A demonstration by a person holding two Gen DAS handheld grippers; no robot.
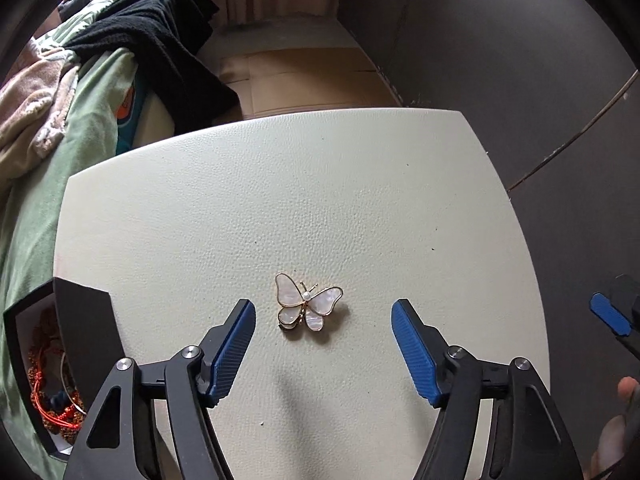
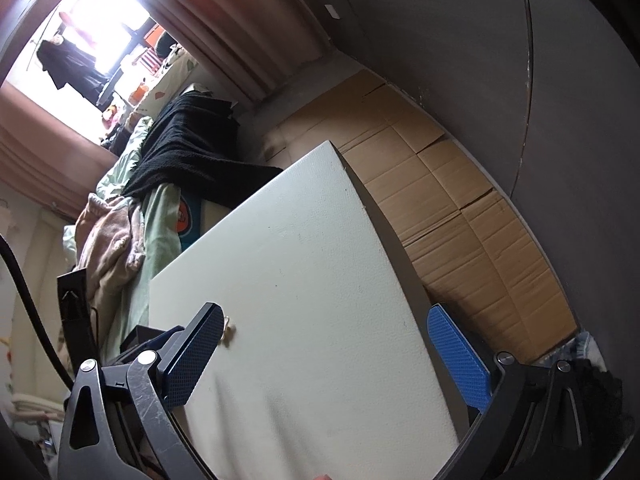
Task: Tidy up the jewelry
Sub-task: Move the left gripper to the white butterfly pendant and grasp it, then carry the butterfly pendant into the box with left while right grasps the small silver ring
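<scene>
A butterfly brooch point(image 1: 307, 303) with pearly white wings and a gold rim lies flat on the cream table point(image 1: 304, 200). My left gripper point(image 1: 323, 312) is open, hovering just above the table with the brooch between its blue fingertips, nearer the left one. An open black jewelry box point(image 1: 60, 364) with red and orange beaded bracelets sits at the table's left edge. My right gripper point(image 2: 326, 320) is open and empty over the table's right side; one of its blue fingertips point(image 1: 610, 314) shows at the right edge of the left wrist view. The brooch point(image 2: 229, 330) peeks out beside its left finger.
A bed with a green sheet point(image 1: 92, 112), a black garment point(image 1: 160, 36) and a pink blanket point(image 1: 32, 104) lies left of the table. Flattened cardboard point(image 2: 460, 208) covers the floor beyond the table. A dark wall point(image 1: 520, 60) stands at the right.
</scene>
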